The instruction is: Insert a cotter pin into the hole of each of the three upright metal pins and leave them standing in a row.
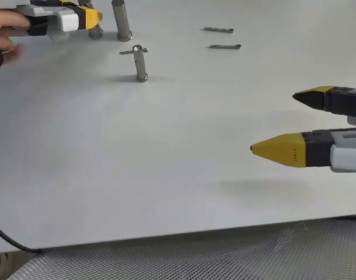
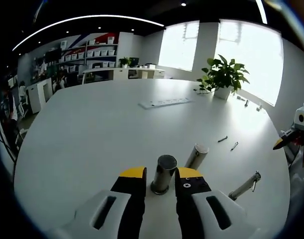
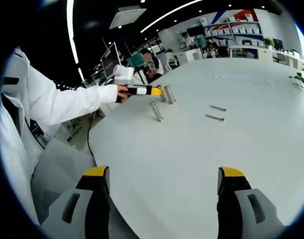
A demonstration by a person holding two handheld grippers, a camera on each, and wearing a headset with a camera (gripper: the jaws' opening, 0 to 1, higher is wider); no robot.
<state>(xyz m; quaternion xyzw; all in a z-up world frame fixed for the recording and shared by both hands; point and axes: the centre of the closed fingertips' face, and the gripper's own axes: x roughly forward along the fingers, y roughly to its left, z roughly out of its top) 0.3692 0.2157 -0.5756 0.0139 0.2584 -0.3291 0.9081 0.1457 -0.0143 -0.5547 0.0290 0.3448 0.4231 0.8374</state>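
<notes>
Bright open office with tall windows, shelving and a potted plant (image 2: 223,74), around a broad white table (image 1: 166,175). Near the table's right edge, right gripper (image 1: 273,122) spread wide and empty; toward the far left corner, left gripper (image 2: 161,173) pinching one upright pin (image 2: 165,165). Just beside it a second pin (image 1: 121,20), nearer a third pin (image 1: 141,67) with a cotter pin (image 1: 133,52) through it, and two loose cotter pins (image 1: 225,46) flat by the far edge.

Potted plant (image 2: 223,75) on white table (image 2: 92,134) — shelves (image 2: 94,52) behind.

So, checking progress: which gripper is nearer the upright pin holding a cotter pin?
Left: the left gripper brackets a neighbouring pin beside the pinned pin; the right gripper hovers open, far off.
</notes>
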